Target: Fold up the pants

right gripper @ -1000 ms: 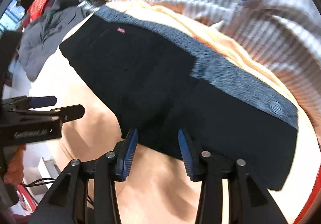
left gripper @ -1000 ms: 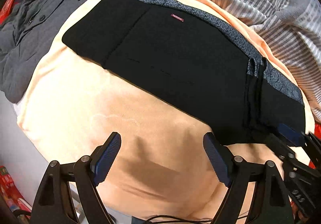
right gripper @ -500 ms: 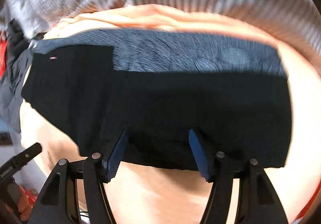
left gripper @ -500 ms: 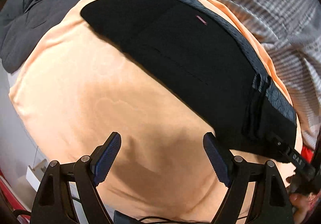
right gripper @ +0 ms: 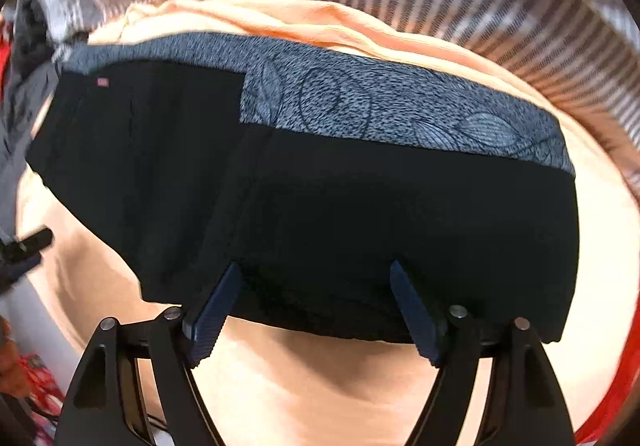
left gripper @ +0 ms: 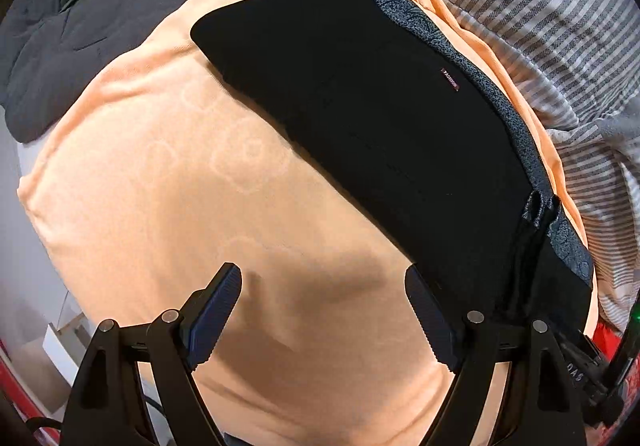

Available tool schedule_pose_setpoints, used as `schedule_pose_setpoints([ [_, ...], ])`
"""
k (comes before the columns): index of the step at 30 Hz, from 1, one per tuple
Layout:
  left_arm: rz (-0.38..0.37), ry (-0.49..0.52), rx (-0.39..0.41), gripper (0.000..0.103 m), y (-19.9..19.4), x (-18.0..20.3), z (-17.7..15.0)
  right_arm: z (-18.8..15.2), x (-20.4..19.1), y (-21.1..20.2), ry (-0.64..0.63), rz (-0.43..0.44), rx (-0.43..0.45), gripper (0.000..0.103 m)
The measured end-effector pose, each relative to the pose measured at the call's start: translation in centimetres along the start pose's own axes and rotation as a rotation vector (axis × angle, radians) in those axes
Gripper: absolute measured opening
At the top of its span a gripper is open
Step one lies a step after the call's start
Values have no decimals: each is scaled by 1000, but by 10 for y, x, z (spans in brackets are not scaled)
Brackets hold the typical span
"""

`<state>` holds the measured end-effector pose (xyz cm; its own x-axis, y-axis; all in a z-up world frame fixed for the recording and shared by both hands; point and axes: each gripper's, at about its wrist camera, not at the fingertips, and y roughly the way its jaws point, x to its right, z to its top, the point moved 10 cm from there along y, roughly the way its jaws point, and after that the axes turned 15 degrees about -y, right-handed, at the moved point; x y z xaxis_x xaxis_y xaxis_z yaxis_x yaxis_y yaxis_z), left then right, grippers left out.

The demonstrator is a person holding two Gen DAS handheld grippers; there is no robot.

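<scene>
Right wrist view first: nearest to us, the right gripper points down with its two blue-padded fingers spread wide, the jaws having just been opening. Its fingertips sit over the near hem of the black pants, and nothing is pinched between them. We judge that this hand is lining up to take hold of that near edge, so the step in hand looks like a grasp ahead of another fold. Beyond the fingers, the pants lie flat as a long band on an orange blanket, running left to right across this view. A grey patterned strip runs along their far edge, and a small red label sits toward the left end. In the left wrist view, the left gripper also has its fingers spread, empty, over bare orange blanket just beside the pants' near edge. From here the pants run on a diagonal, from upper left down to lower right. We cannot tell which end is the waist. For the next move, we judge both hands need to close on the near long edge, or on one short end, and carry it over evenly. Farther off lie a grey coat and striped bedding.
</scene>
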<state>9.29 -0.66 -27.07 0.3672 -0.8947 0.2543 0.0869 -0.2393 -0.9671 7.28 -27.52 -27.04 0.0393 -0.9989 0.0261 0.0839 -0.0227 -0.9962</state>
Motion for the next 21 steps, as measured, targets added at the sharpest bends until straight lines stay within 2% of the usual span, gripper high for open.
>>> schedule_pose_setpoints([
  [11,-15,-19,-13,85,4,-5,12,5,-13,8,-27,-43,-20,84],
  [16,-80,-36,-23,85,2,-6,23,6,-20,11,-30,-57,-27,85],
  [21,-98,-69,-26,85,4,-13,36,5,-26,13,-52,-61,-27,89],
])
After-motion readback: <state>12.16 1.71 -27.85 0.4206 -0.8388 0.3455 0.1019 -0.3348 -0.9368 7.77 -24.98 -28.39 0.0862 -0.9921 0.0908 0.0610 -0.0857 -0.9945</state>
